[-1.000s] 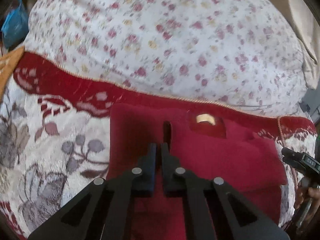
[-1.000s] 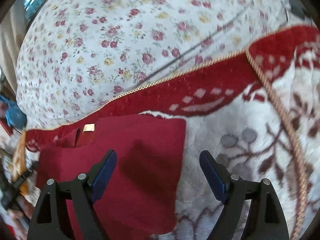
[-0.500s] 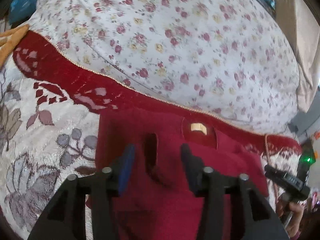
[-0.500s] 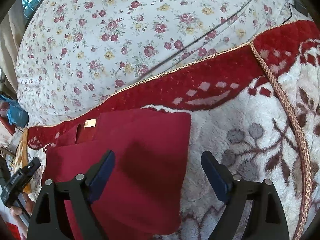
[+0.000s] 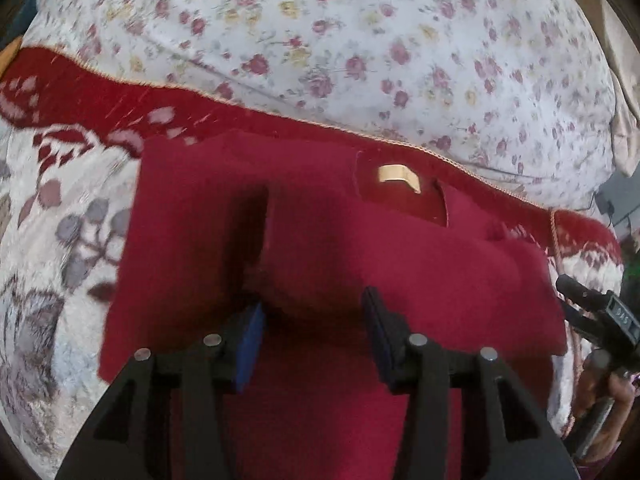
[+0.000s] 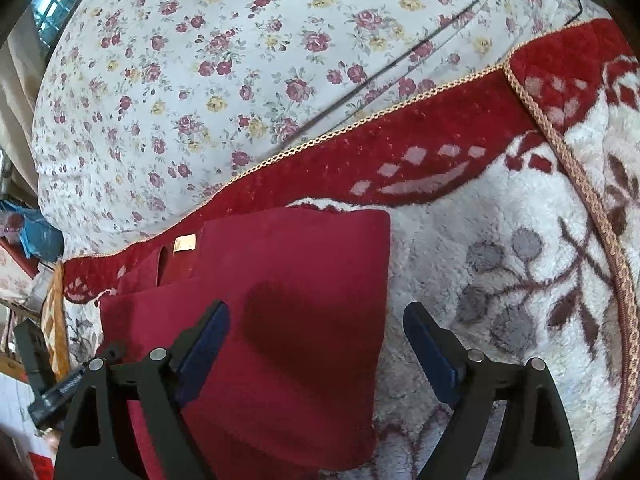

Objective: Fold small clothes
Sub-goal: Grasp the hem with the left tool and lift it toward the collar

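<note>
A dark red garment (image 5: 320, 240) with a gold neck label (image 5: 396, 174) lies folded flat on a fluffy blanket. My left gripper (image 5: 312, 320) hovers low over its near middle. The jaws stand apart, a soft ridge of red cloth rises between them, and the pads do not press on it. In the right wrist view the same garment (image 6: 300, 264) shows its label (image 6: 185, 243) at the far left. My right gripper (image 6: 316, 340) stands wide open above the garment's right edge, one finger over the cloth and one over the blanket, holding nothing.
The white blanket (image 6: 500, 208) has a red border, grey leaves and gold cord trim. Behind it lies a floral sheet (image 5: 360, 40). The right gripper's body (image 5: 600, 316) and a hand show at the left view's right edge. Blue bag (image 6: 40, 236) and clutter sit far left.
My left gripper has gone from shut to open and let go of the pinched red cloth, then dropped closer to the garment. The right gripper has stayed almost still.
</note>
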The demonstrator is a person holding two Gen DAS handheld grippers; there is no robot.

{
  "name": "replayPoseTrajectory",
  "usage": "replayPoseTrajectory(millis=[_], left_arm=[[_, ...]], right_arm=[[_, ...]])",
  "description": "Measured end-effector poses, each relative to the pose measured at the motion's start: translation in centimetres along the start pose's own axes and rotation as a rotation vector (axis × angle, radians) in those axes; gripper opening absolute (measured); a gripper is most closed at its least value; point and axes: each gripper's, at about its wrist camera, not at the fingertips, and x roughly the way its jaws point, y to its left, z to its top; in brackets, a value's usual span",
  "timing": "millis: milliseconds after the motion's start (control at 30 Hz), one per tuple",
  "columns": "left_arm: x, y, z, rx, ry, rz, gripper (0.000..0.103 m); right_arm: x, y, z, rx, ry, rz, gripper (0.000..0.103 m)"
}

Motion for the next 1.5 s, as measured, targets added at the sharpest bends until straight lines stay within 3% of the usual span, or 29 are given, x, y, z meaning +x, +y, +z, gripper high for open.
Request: replayPoseTrajectory(millis=[200, 267, 300, 333, 367, 467, 533, 567, 600, 667, 767, 833, 867, 900, 967, 1067, 1167, 1233, 1333, 1500], left_arm=[[0.8, 2.1, 0.4, -0.162, -0.069, -0.108, 0.051], [0.9, 1.9, 0.5, -0.161, -0.075, -0.116, 0.05], [0.8, 1.6, 0.5, -0.14, -0.083, -0.111, 0.038], [0.7, 1.3, 0.6, -0.118, -0.086, -0.109, 0.014], [0.7, 1.1, 0.7, -0.106, -0.086, -0.108, 0.006], [-0.1, 0.7, 0.7, -0.099, -0.105, -0.133, 0.006], [-1.1, 0.5, 0.7, -0.097, -0.109, -0.171, 0.006], [-1.7, 0.4, 0.7, -0.089, -0.112, -0.178, 0.006], [-2.1, 0.3, 0.7, -0.081, -0.116, -0.173, 0.006], [-2.8, 0.4, 0.4, -0.074, -0.122, -0.161, 0.006], [-2.1, 1.1, -0.1, -0.077, -0.088, -0.118, 0.006], [-0.6, 1.6, -0.2, -0.09, -0.04, -0.094, 0.006], [0.2, 1.6, -0.4, -0.095, -0.013, -0.079, 0.006], [0.8, 1.5, -0.6, -0.086, -0.007, -0.064, 0.006], [0.5, 0.8, -0.7, -0.039, -0.032, -0.028, 0.006], [0.2, 0.5, -0.9, -0.009, -0.04, -0.011, 0.007], [0.2, 1.0, -1.0, -0.029, -0.04, -0.03, 0.012], [0.1, 1.2, -1.0, -0.046, -0.04, -0.064, 0.025], [-0.5, 1.3, -1.5, -0.045, -0.048, -0.103, 0.041], [-2.9, 2.2, -3.5, -0.022, -0.066, -0.063, 0.051]], right_arm=[[-0.1, 0.2, 0.1, -0.01, -0.006, -0.011, 0.092], [0.0, 0.0, 0.2, -0.006, -0.008, -0.022, 0.092], [0.1, -0.2, 0.2, -0.001, -0.01, -0.03, 0.092], [0.2, -0.4, 0.2, 0.006, -0.011, -0.036, 0.092], [0.4, -0.5, 0.3, 0.013, -0.01, -0.04, 0.092], [1.5, -0.6, 0.3, -0.012, 0.0, -0.052, 0.092], [2.2, -0.4, 0.4, -0.041, -0.004, -0.068, 0.069], [2.4, -0.2, 0.5, -0.053, -0.007, -0.05, 0.045], [2.1, 0.3, 0.6, -0.07, -0.03, -0.057, 0.03], [1.1, 1.3, 0.7, -0.129, -0.078, -0.09, 0.011], [-0.4, 2.2, 1.0, -0.194, -0.127, -0.088, 0.011], [0.6, 1.7, 1.1, -0.192, -0.094, -0.112, 0.012], [1.5, 1.2, 1.0, -0.181, -0.061, -0.135, 0.018], [2.2, 0.4, 1.0, -0.15, -0.039, -0.17, 0.036], [1.4, -0.5, 1.1, -0.087, -0.05, -0.195, 0.055], [-1.8, 0.0, 1.0, -0.092, -0.094, -0.177, 0.055], [-4.3, 2.4, -0.6, -0.187, -0.086, -0.141, 0.055], [-3.9, 3.6, -2.0, -0.247, -0.018, -0.153, 0.053], [-1.0, 3.3, -4.4, -0.308, 0.067, -0.267, 0.053], [-3.9, 3.2, -4.7, -0.238, 0.001, -0.248, 0.061]])
